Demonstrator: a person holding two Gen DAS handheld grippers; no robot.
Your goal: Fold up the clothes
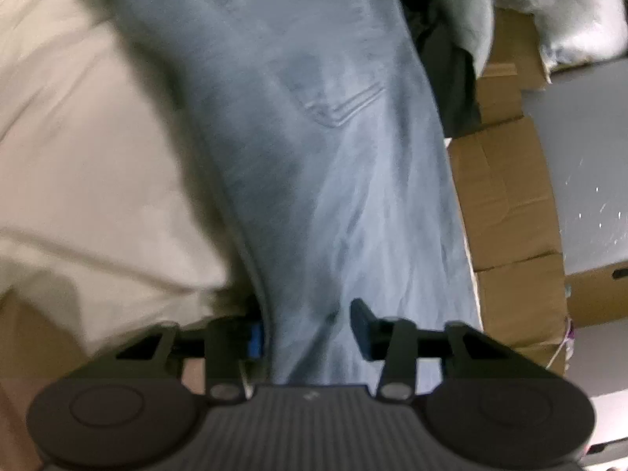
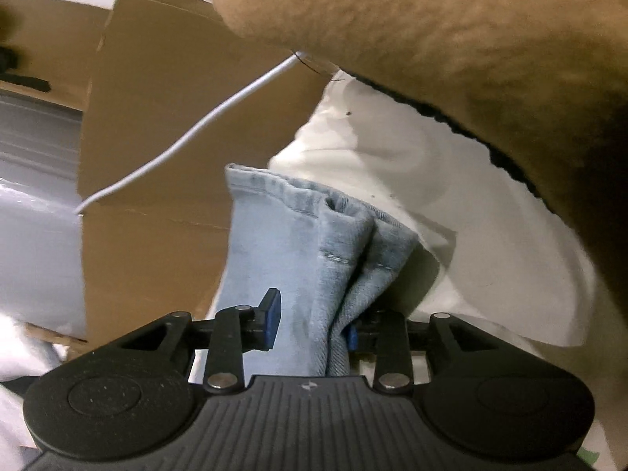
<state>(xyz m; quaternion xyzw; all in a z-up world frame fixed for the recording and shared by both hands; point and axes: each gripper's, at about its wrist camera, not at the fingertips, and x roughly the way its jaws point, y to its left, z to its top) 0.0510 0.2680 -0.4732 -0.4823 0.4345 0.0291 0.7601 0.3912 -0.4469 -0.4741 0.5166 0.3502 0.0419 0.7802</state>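
Only the left view shows the jeans' pocket stretching ahead; only the right shows their hem ahead. Left gripper straddles denim, right pad clear. Right gripper pinches bunched denim.

Both cameras sit just behind their tools, angled downward and very close to the jeans, the one thing both views share.

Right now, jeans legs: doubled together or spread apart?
Doubled. In the right wrist view both hems of the jeans sit side by side, bunched in the right gripper. How the far waistband lies is too blurred to tell.
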